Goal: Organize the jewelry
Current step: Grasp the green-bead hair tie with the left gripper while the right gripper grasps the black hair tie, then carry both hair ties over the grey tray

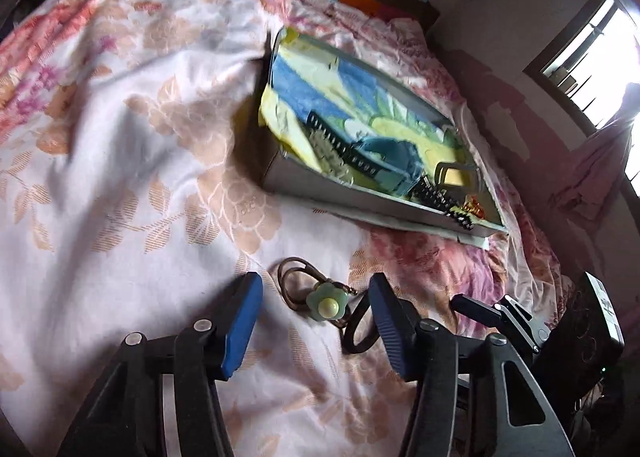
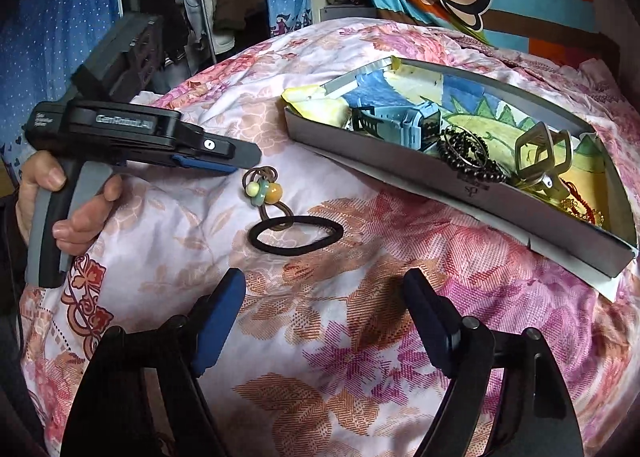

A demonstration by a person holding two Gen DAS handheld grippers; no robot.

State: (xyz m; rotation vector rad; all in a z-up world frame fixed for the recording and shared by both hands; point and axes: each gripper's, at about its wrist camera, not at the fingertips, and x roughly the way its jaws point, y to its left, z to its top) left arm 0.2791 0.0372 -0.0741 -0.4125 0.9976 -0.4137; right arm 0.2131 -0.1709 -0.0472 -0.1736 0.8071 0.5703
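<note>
Lying on a pink-and-orange floral bedspread (image 2: 360, 317), a brown looped hair tie with a pale green flower bead (image 1: 326, 299) sits between the blue pads of the left tongs (image 1: 316, 321), which hang spread around it without pressing on it. In the right wrist view the same tie (image 2: 262, 187) lies just past the tip of the left tongs (image 2: 240, 159), held by a hand (image 2: 64, 209) on the grey trigger grip. Touching that tie's lower loop is a plain black elastic hair band (image 2: 296, 235), flat on the bedspread. The right tongs (image 2: 324, 305) are released too, empty, hovering near the black band but short of it. Beyond both ties rests a shallow grey cardboard box (image 2: 460, 193) lined with a blue, yellow and green drawing. Inside it lie a light blue plastic wristwatch (image 2: 404, 125), a coil of dark beaded bracelets (image 2: 468, 157), a beige geometric claw clip (image 2: 540, 153) and a small red-and-gold trinket (image 2: 580, 207) in the far right corner.
</note>
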